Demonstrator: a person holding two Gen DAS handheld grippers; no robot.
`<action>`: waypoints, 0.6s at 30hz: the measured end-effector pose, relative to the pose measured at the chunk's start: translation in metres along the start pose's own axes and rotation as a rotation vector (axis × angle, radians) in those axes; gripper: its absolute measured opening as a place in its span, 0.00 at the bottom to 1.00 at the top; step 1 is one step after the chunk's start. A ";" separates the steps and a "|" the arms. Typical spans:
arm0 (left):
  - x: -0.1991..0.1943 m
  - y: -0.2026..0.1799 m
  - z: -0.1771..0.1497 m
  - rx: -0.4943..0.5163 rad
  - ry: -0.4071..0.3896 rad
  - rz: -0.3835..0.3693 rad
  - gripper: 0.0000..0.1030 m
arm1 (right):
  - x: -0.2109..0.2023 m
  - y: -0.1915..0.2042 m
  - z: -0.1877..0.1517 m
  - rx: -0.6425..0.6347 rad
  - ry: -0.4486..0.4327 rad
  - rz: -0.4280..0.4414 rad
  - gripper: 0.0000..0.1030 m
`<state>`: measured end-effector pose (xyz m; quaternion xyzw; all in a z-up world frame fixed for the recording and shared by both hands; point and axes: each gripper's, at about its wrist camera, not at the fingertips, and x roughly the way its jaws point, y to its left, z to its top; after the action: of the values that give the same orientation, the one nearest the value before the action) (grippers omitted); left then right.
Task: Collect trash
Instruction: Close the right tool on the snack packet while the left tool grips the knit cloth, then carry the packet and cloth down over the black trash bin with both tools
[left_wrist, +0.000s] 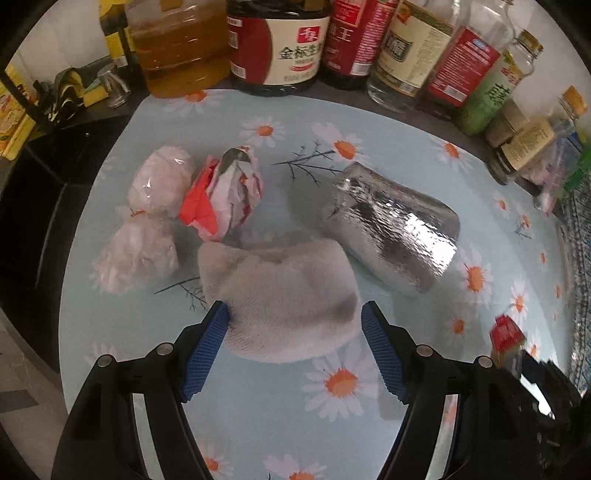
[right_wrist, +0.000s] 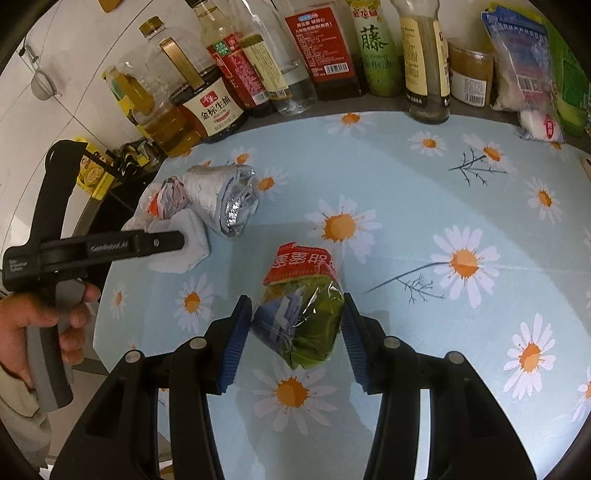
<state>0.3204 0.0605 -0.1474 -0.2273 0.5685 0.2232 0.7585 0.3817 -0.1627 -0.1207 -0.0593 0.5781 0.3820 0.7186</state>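
Blue-padded fingers of the left tool (left_wrist: 291, 314) stand apart on either side of a white sock (left_wrist: 280, 295), one pad brushing its near-left edge and the other just clear on the right, so nothing is clamped yet; I judge this a line-up for a pinch across the sock's narrow width. Over in the right wrist view, the right tool (right_wrist: 297, 312) brackets a crumpled snack wrapper (right_wrist: 301, 310), green and blue plastic with a red printed band, and both pads appear to press its sides, which reads as a closed grip on it, though whether it is lifted off the surface I cannot tell.

Remaining trash sits bunched toward the far-left part of the daisy-print surface (left_wrist: 369, 424): two pale plastic-wrapped bundles (left_wrist: 147, 218) just beside a red-and-white crumpled paper wad (left_wrist: 223, 192), with a folded silver foil bag (left_wrist: 395, 225) lying on its side to the right, close behind the sock. That clustering probably suits one-by-one picking, with each tool taking whatever lies on its own side.

Room is good toward the near and right portions of the cloth, which carry only the wrapper. Along the back, a row of sauce and oil bottles (right_wrist: 280, 59) stands close to the cloth's edge, so reaching deep risks knocking them. On the left the cloth ends near the bundles, beside a dark drop.
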 end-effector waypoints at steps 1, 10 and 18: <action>0.002 0.000 0.001 -0.006 -0.003 0.002 0.67 | 0.000 -0.001 -0.001 0.000 0.003 0.002 0.48; 0.006 -0.001 -0.004 0.010 -0.017 0.009 0.48 | 0.003 -0.013 -0.006 0.019 0.017 0.012 0.48; -0.003 -0.002 -0.015 0.024 -0.032 -0.008 0.29 | 0.007 -0.018 -0.007 0.022 0.034 0.019 0.48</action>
<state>0.3094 0.0495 -0.1479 -0.2169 0.5580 0.2171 0.7710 0.3876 -0.1755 -0.1352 -0.0524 0.5949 0.3812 0.7057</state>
